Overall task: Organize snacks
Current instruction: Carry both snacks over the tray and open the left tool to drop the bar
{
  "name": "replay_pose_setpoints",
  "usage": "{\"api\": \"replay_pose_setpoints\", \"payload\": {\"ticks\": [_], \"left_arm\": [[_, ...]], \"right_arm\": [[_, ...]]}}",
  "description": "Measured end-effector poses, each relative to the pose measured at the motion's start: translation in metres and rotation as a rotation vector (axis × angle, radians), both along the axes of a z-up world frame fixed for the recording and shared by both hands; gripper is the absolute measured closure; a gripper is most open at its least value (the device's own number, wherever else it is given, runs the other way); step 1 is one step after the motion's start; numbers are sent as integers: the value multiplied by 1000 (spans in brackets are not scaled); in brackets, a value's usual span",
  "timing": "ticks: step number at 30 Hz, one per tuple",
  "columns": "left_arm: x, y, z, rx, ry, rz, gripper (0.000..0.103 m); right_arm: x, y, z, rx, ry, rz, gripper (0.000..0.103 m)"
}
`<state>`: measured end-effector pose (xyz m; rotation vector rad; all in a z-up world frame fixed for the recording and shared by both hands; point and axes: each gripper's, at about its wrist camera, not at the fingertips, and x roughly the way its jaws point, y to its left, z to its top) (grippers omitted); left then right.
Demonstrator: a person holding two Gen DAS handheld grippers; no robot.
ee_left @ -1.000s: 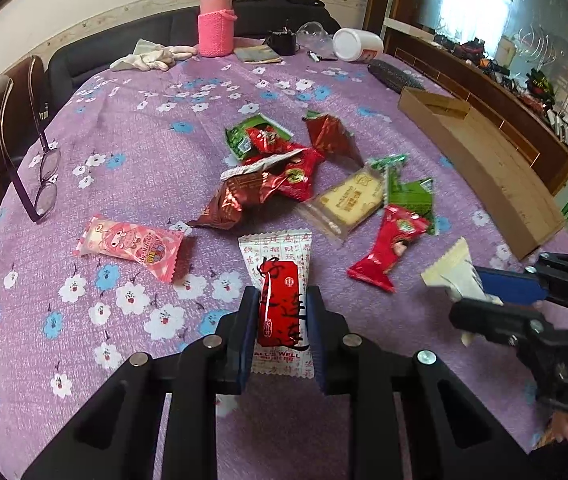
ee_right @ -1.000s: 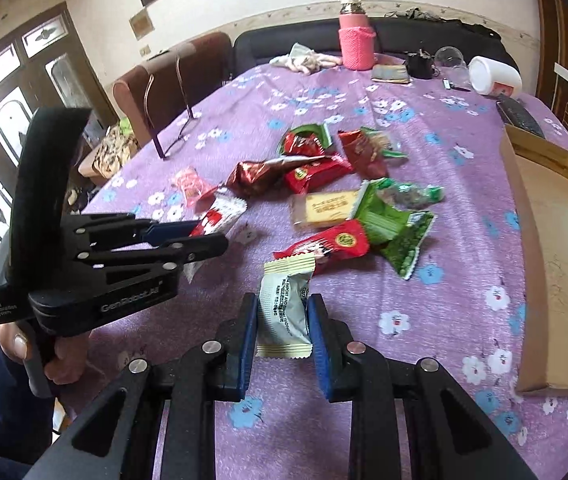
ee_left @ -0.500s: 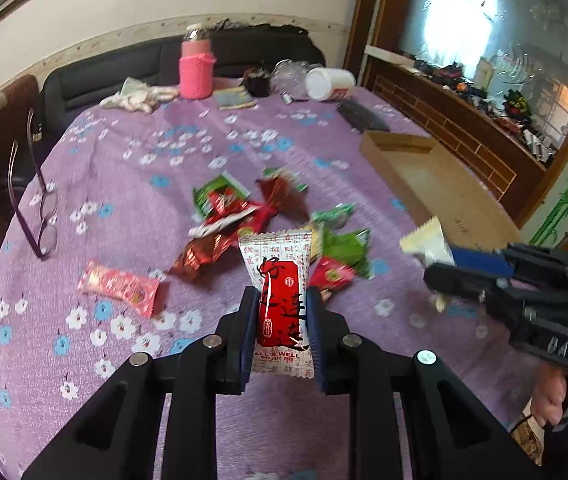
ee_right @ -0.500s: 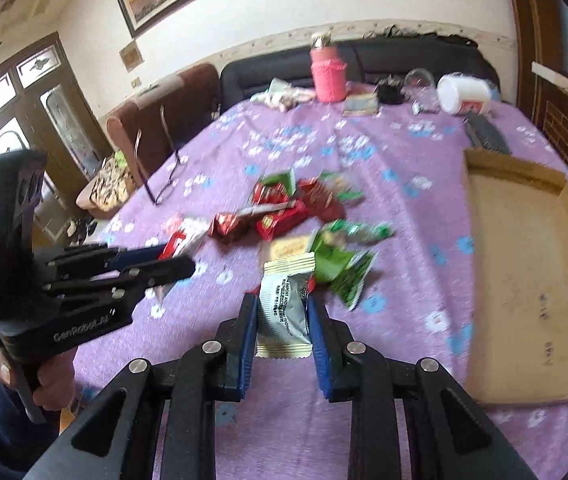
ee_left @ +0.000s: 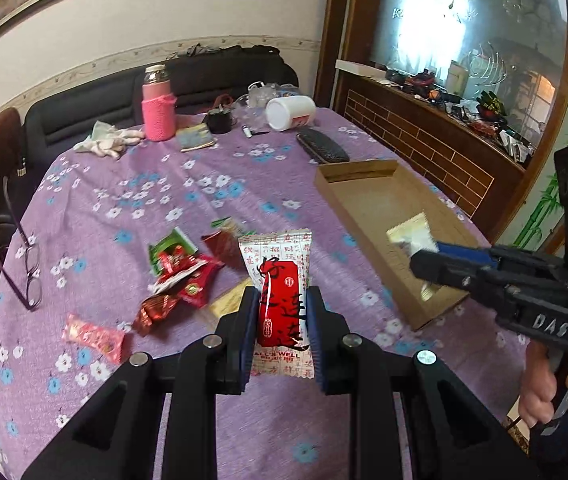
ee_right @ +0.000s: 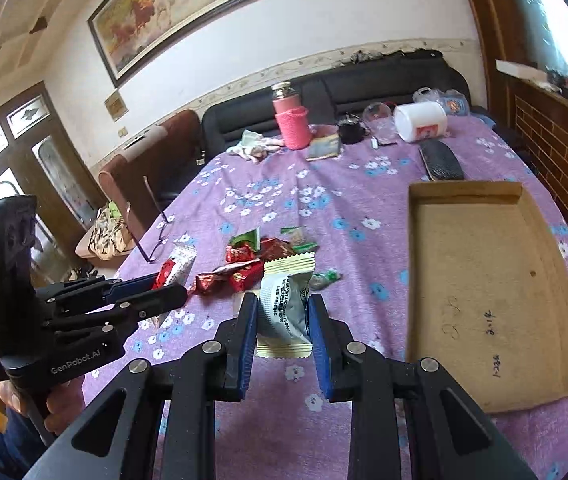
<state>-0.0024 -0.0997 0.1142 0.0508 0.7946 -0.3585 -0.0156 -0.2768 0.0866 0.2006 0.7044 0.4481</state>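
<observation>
My left hand-held gripper [ee_left: 280, 312] grasps a red-white packet [ee_left: 280, 280] marked "ALL'S WELL"; my right hand-held gripper [ee_right: 282, 316], stamped "DAS", grasps a grey-green packet [ee_right: 285, 300].

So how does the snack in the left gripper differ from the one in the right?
The left gripper holds a white packet with a red label, printed in red characters; the right gripper holds a grey-green packet with cream crimped ends and small black text. The white packet looks longer; the grey-green one looks puffier. Both are sealed, upright, and pinched between blue pads above the table.
</observation>
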Motion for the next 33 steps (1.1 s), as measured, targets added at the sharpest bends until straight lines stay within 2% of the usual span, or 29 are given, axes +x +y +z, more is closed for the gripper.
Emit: {"api": "replay_pose_setpoints", "payload": {"ticks": [10,19,28,33], "left_arm": [[15,-34,6,-2,12,-35,80],[39,-65,6,-9,35,-51,80],[78,-115,-15,-28,96,-110,80],[105,-151,-44,-61,161,-122,80]], "right_arm": [[-1,-29,1,34,-6,-38,76],[25,-69,-3,85,28,-132,76],[61,-118,-27,156,104,-249,76],[91,-146,-45,188,163,-325,76]]}}
